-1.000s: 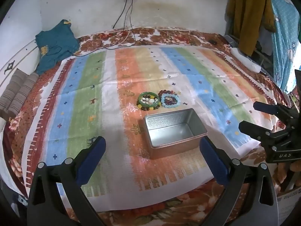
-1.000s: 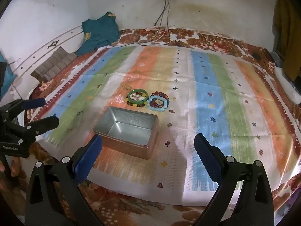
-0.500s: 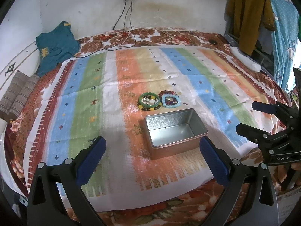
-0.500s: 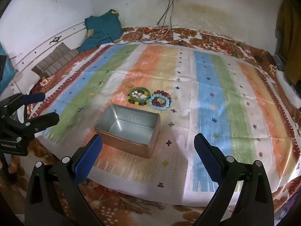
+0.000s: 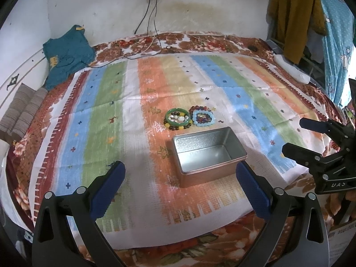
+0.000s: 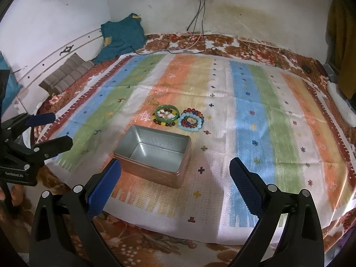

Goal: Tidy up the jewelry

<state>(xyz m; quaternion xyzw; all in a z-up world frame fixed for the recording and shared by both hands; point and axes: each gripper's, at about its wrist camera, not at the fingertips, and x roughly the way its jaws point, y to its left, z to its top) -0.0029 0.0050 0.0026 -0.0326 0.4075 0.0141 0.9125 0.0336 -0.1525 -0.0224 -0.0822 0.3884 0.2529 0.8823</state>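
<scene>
Setting: a bed covered by a striped cloth (image 5: 100, 115), with a wall behind it.
Tin: an open metal tin (image 5: 209, 155) sits on the cloth near the front edge; nothing can be seen inside it.
Jewelry: two small heaps lie side by side just behind the tin, apart from it.
Left heap: a green bangle (image 5: 178, 118) with brown and yellow beads under it and pale pieces inside its ring.
Right heap: a light blue bead bracelet (image 5: 203, 118) lying over a dark red bead bracelet (image 5: 200, 109); the two heaps look as if they touch.
Left tool: the left tool (image 5: 179, 184) hangs above the front of the bed with its blue pads spread wide, holding nothing.
Right tool: the right tool (image 6: 175, 180) is likewise spread wide and empty, low over the near edge and pointed towards the tin.
Progress: nothing appears done yet; every piece is on the cloth and the tin is bare.
Left to do: probably each bracelet and the bangle must be lifted and put into the tin.
</scene>
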